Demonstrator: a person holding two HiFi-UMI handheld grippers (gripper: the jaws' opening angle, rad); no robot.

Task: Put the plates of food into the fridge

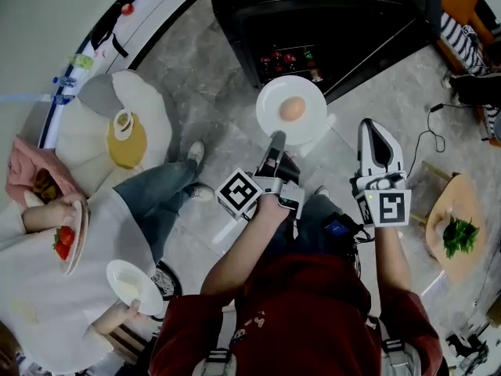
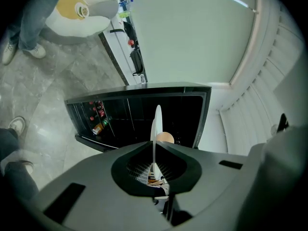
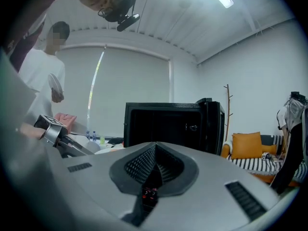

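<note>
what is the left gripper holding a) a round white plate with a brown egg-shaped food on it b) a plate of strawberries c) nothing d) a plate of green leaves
A: the left gripper is shut on the rim of the round white plate, which carries the brown egg-shaped food.

Ahead of the left gripper (image 2: pixel 155 148), the plate (image 2: pixel 157 119) stands edge-on with its face hidden, and it covers part of the round tan food (image 2: pixel 166 137) beyond. Farther ahead, the fridge (image 2: pixel 192 114) interior is dark. The small items (image 2: pixel 97 124) on its shelf cannot be identified.
</note>
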